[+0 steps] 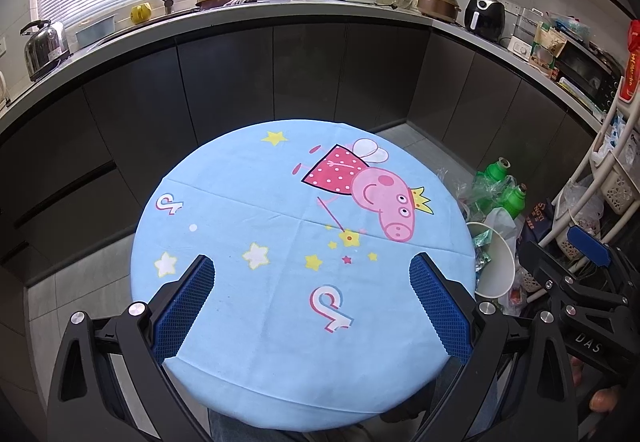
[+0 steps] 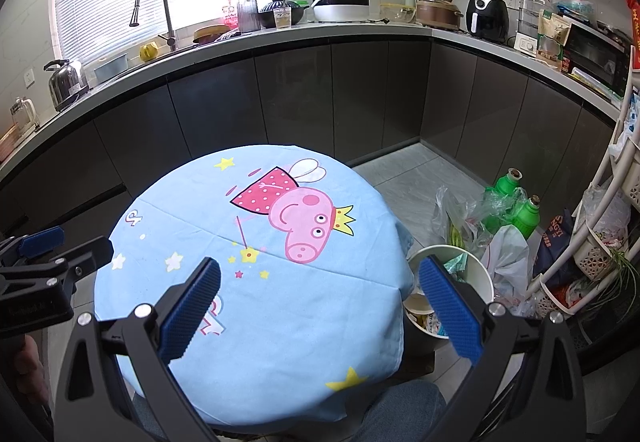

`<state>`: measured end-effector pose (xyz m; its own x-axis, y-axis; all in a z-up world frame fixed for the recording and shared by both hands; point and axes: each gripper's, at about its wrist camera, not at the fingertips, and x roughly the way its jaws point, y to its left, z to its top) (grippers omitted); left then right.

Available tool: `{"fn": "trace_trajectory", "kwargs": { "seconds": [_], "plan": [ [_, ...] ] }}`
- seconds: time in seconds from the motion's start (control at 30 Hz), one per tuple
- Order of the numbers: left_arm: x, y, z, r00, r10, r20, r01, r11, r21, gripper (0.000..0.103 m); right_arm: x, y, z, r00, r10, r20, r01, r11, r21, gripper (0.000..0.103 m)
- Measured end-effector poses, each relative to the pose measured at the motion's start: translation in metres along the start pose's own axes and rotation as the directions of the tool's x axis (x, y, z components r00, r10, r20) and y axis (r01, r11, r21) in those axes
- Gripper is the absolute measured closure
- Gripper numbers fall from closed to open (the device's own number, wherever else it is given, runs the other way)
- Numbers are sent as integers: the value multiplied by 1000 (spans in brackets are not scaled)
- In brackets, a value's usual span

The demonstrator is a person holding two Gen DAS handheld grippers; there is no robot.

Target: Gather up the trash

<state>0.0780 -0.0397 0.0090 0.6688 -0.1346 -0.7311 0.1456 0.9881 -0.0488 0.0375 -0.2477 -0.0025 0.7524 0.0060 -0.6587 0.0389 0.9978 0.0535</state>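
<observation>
Both hand-held grippers hover with fingers spread wide and nothing between them above a round worktop under a blue cartoon-pig cloth: the left hand-held gripper over the near half, the right hand-held gripper over the right edge. Trash fills a white bin on the floor just beside the worktop, near plastic bags and two green bottles.

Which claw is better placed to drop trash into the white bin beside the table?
Probably the right claw: the white bin sits just below its outer finger, off the table's right edge. The left claw hovers open over mid-table.
</observation>
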Motion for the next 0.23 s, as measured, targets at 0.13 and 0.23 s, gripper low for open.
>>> {"fn": "trace_trajectory", "kwargs": {
  "seconds": [0.13,0.23],
  "plan": [
    [0,-1,0,1000,2,1,-2,1000,7,9,0,3,1,1000,0,0,0,1000,4,3],
    [1,-1,0,1000,2,-2,-2,1000,10,9,0,2,1,1000,0,0,0,1000,5,3]
  ]
}}
